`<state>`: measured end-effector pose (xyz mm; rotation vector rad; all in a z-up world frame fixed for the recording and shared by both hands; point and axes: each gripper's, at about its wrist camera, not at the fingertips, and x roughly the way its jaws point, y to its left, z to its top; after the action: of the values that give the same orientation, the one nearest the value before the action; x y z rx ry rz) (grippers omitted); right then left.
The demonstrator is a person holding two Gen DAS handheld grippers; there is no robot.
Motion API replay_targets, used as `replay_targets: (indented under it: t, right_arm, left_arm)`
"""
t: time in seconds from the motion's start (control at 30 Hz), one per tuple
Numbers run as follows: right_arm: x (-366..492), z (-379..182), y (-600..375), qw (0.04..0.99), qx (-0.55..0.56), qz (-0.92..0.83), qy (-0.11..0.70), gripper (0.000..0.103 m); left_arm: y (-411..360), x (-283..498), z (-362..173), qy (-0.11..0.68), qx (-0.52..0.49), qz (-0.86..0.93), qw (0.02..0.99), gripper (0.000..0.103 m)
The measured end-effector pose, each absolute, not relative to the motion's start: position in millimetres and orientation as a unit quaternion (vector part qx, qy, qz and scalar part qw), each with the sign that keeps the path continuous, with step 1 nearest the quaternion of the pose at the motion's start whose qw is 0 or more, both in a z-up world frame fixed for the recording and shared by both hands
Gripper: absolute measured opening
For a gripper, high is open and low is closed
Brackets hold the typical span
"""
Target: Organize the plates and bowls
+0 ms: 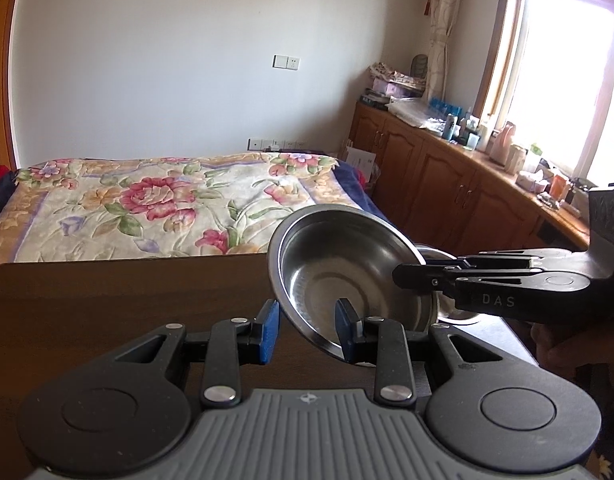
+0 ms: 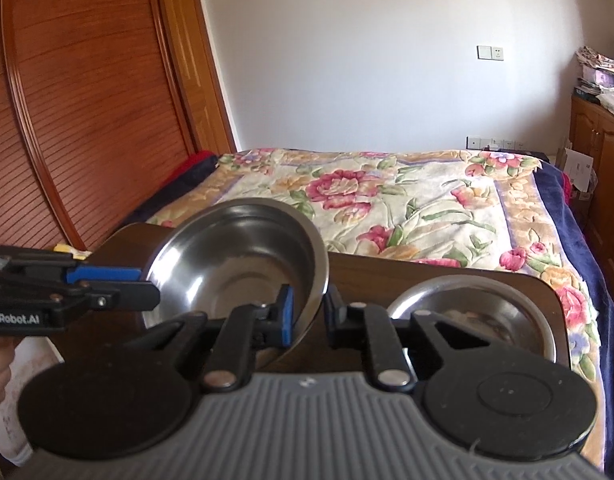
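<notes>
Bowl (image 2: 243, 264): tilted, lifted, rim pinched by our right gripper (image 2: 307, 312). Left gripper (image 1: 307, 330): spread, straddling the near rim. Second bowl (image 2: 467, 312): right, on table (image 1: 107, 300). Next, we judge: nest them.

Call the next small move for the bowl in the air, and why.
Probably carry the tilted steel bowl right and level it over the second bowl on the table, to nest them. The right gripper pinches its rim, and the left gripper straddles the opposite rim, still open.
</notes>
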<state>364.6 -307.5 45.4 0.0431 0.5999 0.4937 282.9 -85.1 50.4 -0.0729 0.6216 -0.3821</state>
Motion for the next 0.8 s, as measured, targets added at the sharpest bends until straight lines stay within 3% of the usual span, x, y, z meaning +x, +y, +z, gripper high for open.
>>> replay_targets:
  t: [0.8]
  right_arm:
    - [272,54,-315,0.924,0.046,0.246,0.288,0.017]
  left_arm:
    - [-76,178,56,0.286,-0.025,-0.215,0.933,0.032]
